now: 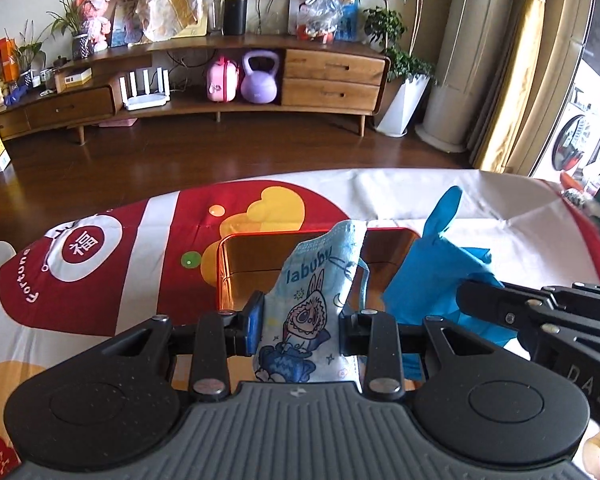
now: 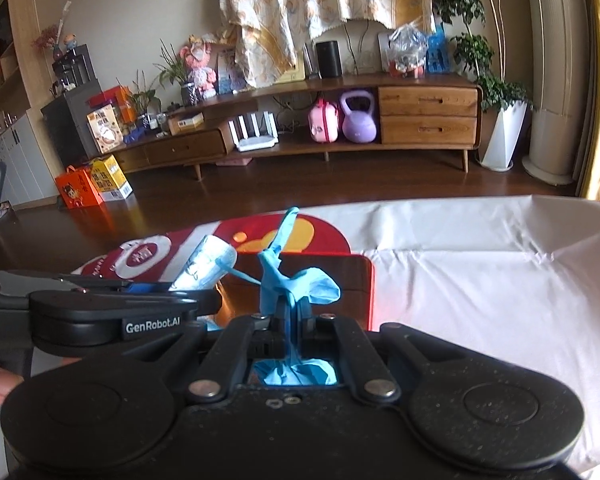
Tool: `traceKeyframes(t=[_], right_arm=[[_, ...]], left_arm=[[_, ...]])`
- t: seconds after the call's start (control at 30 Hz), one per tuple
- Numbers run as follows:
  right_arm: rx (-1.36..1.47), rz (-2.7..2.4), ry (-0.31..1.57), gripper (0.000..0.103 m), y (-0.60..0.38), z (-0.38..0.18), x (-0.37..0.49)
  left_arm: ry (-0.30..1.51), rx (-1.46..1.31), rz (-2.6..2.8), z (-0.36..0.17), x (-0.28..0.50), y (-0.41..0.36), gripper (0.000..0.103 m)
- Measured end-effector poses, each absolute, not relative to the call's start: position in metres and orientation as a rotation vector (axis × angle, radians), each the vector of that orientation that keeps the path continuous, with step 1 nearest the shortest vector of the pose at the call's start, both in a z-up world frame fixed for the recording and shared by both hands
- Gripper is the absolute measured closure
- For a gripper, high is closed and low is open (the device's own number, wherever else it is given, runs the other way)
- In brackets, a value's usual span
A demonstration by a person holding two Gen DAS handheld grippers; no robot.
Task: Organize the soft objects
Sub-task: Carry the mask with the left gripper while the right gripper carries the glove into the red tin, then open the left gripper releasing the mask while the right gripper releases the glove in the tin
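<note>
Left gripper [image 1: 300,320] fingers clamp a printed face mask [image 1: 312,300], frame centre, above the red tin box [image 1: 236,256]. Right gripper [image 2: 290,320] fingers shut tight on a blue glove [image 2: 284,280], lower centre of its view, over the same tin. Tablecloth-covered surface [image 2: 480,280] beneath.

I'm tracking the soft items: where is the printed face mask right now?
The face mask is held in the left gripper, above the near edge of the red tin, left of the blue glove.
</note>
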State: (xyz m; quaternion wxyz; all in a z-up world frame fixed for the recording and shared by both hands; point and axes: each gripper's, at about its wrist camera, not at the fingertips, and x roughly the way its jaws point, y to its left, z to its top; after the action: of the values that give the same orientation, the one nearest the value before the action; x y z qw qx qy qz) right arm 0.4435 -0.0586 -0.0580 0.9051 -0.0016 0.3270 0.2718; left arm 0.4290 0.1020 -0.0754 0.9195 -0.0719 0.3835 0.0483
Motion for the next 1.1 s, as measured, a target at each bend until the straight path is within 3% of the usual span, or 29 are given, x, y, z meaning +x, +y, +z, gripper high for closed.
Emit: traceKeyframes(t=[0.53,0.73,0.83,0.97,1.1], right_arm=[[-0.101,0.571,0.787,0.099,-0.042,-0.102,0.454],[-0.109,0.556,0.793,0.087,-0.043,-0.104,0.453],[-0.101,0.556,0.785,0.084,-0.045,-0.101,0.453],[-0.103,0.545,0.769,0.080,-0.049,-0.097,0.451],[-0.088,0.542,0.764,0.075,-0.053,-0.091,0.447]], left_arm=[[0.897,-0.076,0.080,-0.124,0.460,0.095,0.069],[0.908,-0.051,0.076,-0.128,0.462,0.090,0.068],[0.909,-0.041,0.084,-0.126,0.463,0.089,0.061],[0.888,-0.042,0.095,-0.123,0.459,0.089,0.043],[0.875,-0.052,0.099,-0.117,0.454,0.090,0.040]])
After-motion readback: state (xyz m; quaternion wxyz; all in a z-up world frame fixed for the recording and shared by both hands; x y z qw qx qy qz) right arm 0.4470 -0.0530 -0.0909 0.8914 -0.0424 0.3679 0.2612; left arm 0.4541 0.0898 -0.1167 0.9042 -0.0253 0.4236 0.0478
